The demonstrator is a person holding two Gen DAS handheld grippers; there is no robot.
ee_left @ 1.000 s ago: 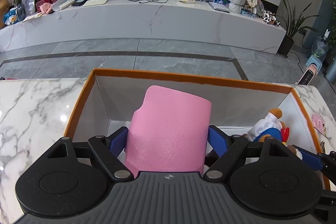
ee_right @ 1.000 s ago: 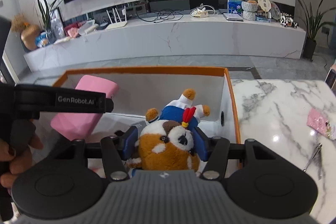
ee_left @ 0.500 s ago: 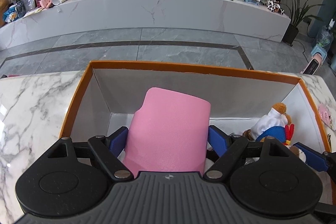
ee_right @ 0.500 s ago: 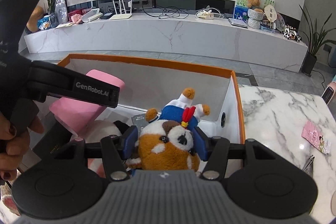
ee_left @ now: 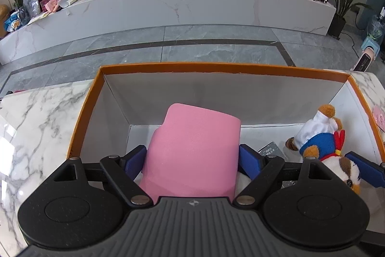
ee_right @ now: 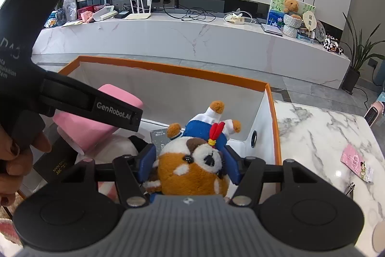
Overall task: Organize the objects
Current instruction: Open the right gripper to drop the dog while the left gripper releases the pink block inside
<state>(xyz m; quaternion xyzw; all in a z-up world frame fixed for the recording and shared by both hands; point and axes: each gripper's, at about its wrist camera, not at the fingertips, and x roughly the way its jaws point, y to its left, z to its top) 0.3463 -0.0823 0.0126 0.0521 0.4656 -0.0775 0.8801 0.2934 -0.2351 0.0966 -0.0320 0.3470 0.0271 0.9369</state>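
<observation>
An orange-rimmed white box (ee_left: 216, 69) stands on the marble table; it also shows in the right wrist view (ee_right: 270, 98). My left gripper (ee_left: 193, 158) is shut on a pink foam block (ee_left: 197, 146) and holds it inside the box's left half; the block shows in the right wrist view (ee_right: 84, 127) behind the left gripper's body. My right gripper (ee_right: 190, 163) is shut on a plush dog (ee_right: 192, 168) in a blue outfit and holds it inside the box's right half; the dog shows in the left wrist view (ee_left: 322, 148).
A small grey box (ee_right: 158, 136), a dark box with gold lettering (ee_right: 56, 163) and a white soft item (ee_right: 115, 148) lie in the box. A pink card (ee_right: 356, 163) and a metal clip (ee_right: 350, 188) lie on the table (ee_right: 320, 141) to the right.
Both grippers have moved lower and further into the box with their objects still held. The box rim now sits higher in both views.
</observation>
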